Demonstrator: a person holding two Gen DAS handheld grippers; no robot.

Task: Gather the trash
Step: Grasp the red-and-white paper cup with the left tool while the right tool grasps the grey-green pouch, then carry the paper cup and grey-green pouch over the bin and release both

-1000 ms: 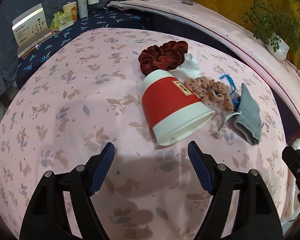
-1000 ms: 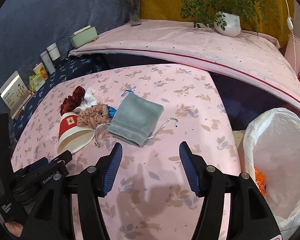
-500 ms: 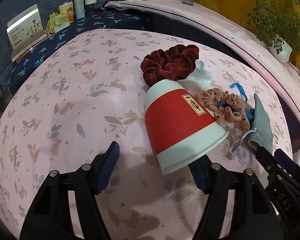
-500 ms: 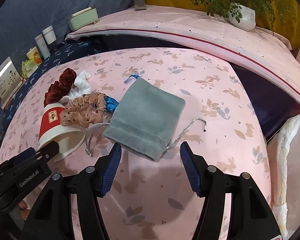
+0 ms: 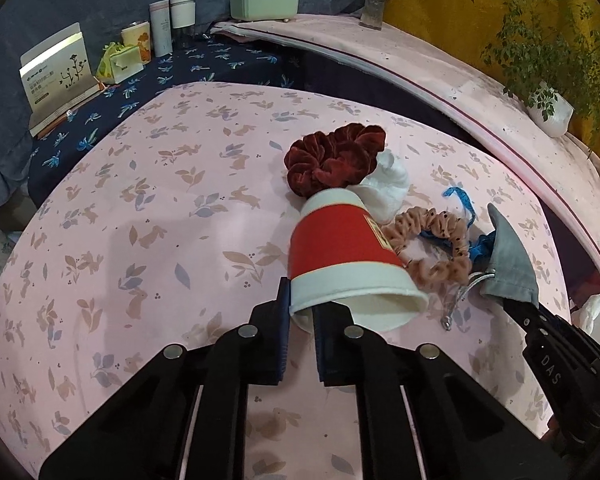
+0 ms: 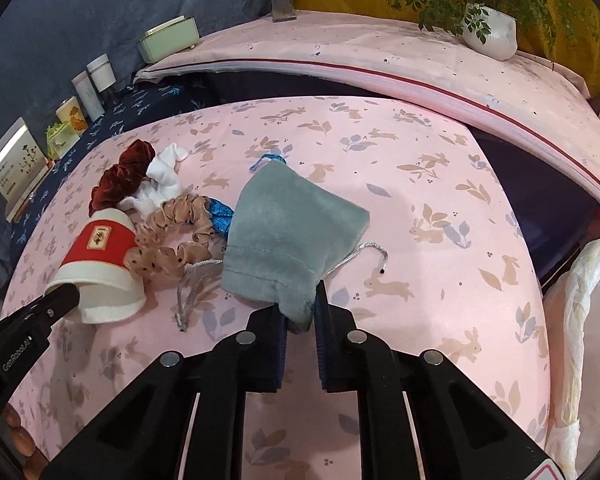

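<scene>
Two grips are set at once on the pink rabbit-print tablecloth [image 6: 440,184]. On the left of the clutter, the left gripper [image 5: 300,332] has its tongs pinched on the near rim of the red-and-white paper cup [image 5: 340,256], which lies on its side with its mouth toward the camera; one finger seems to sit inside the lip and the other outside. To the right, the right gripper [image 6: 300,320] is closed on the near corner of the grey drawstring pouch [image 6: 288,236], whose silver cord [image 6: 356,256] trails onto the cloth. Between cup and pouch lie a peach dotted scrunchie [image 6: 172,236] touching the cup, a blue ribbon piece [image 6: 220,214], a crumpled white tissue [image 6: 162,184] and, farther off, a dark red scrunchie [image 6: 120,178]. A white-lined bin [image 6: 588,320] shows at the right edge. The cup should be very light and thin-walled, so a rim pinch can crease it but ought to hold; a hard squeeze would flatten it. The pouch is soft and limp, will likely hang and swing from its corner, and its cord could snag the scrunchie.
</scene>
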